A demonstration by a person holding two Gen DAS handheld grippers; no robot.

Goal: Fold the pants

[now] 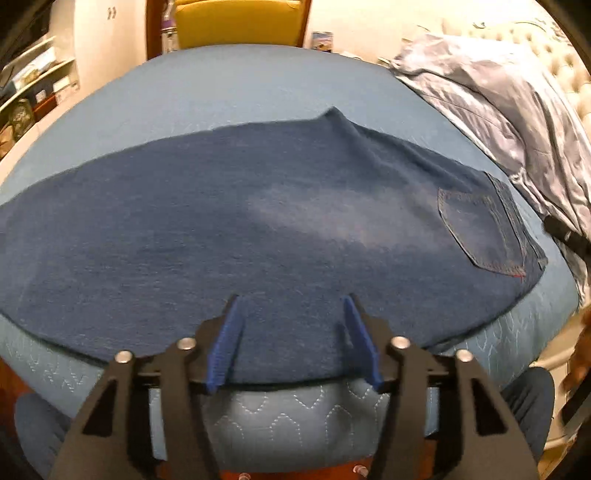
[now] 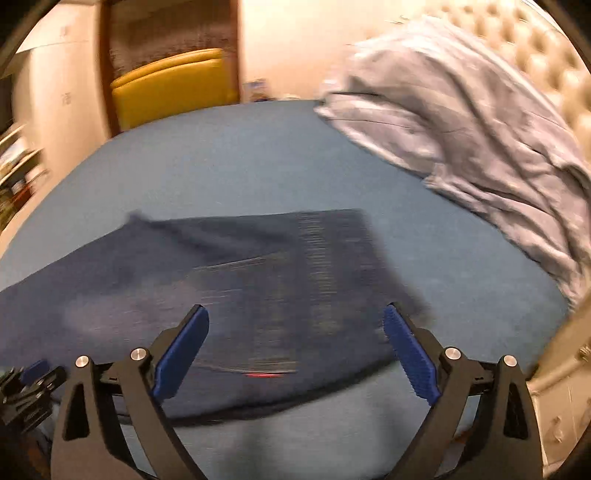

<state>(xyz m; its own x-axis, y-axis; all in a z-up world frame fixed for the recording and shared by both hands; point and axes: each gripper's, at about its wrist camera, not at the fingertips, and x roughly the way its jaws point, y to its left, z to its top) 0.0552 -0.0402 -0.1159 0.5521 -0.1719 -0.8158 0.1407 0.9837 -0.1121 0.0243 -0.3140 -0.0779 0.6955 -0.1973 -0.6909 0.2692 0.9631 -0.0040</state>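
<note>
Dark blue jeans (image 1: pixel 229 229) lie flat on a blue quilted bed cover (image 1: pixel 229 85), folded lengthwise with a back pocket (image 1: pixel 480 229) showing at the right end. My left gripper (image 1: pixel 293 301) hovers over the near edge of the jeans, jaws apart, nothing between the blue pads. In the right wrist view the waist end of the jeans (image 2: pixel 280 280) is blurred by motion. My right gripper (image 2: pixel 295 314) is wide open above it and holds nothing. The left gripper's tip (image 2: pixel 33 369) shows at the lower left of that view.
A crumpled pale blue duvet (image 1: pixel 498 96) is heaped at the right by a tufted cream headboard (image 2: pixel 546 62). A yellow chair (image 1: pixel 240 22) stands beyond the far edge of the bed. Shelves (image 1: pixel 33 85) line the left wall.
</note>
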